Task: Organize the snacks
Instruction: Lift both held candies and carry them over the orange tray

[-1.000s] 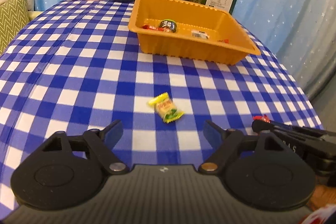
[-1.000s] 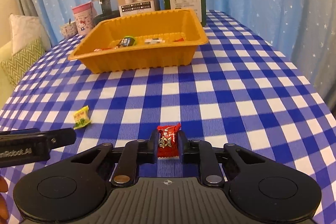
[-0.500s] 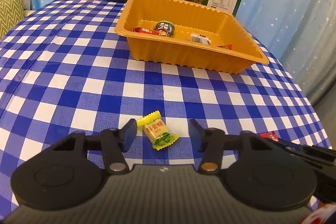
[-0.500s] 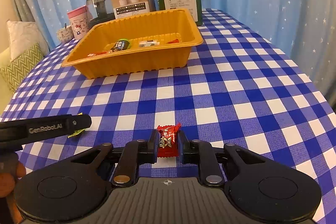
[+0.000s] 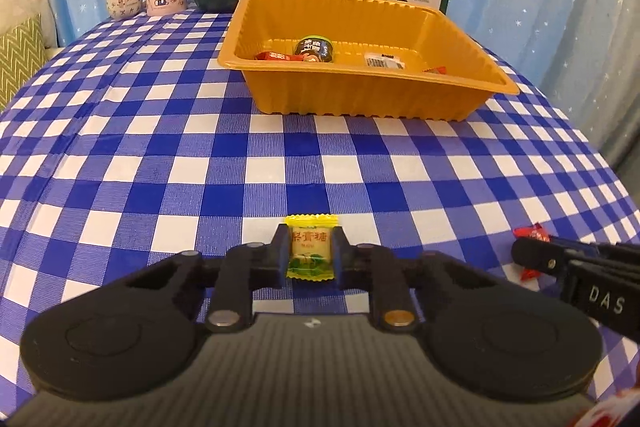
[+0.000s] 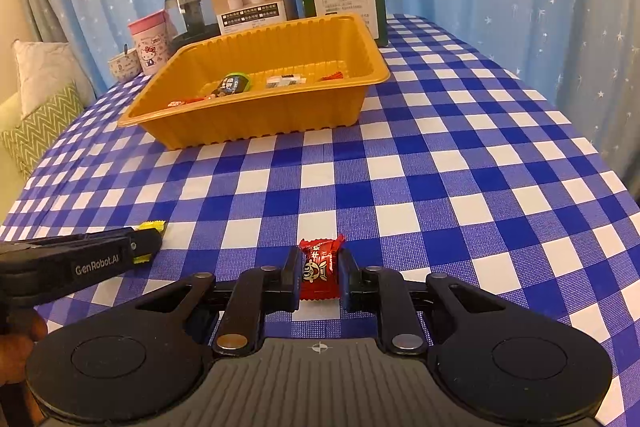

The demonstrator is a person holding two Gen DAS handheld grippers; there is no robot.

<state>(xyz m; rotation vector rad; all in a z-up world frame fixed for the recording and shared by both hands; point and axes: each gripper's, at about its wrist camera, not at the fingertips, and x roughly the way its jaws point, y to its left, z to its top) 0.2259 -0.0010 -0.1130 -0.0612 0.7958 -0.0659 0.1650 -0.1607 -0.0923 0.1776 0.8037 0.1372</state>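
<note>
Left wrist: left gripper (image 5: 310, 254) clamped on yellow candy (image 5: 309, 251) near the tablecloth (image 5: 160, 163); orange tray (image 5: 368, 99) ahead holds several snacks. Right wrist: right gripper (image 6: 320, 273) pinching red candy (image 6: 320, 269); both candies likely still need dropping in the tray.

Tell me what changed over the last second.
The left tongs moved forward to the yellow candy and shut on it; they were open a second ago. The right tongs stayed clamped on the red candy. The tray and its snacks did not move.
</note>
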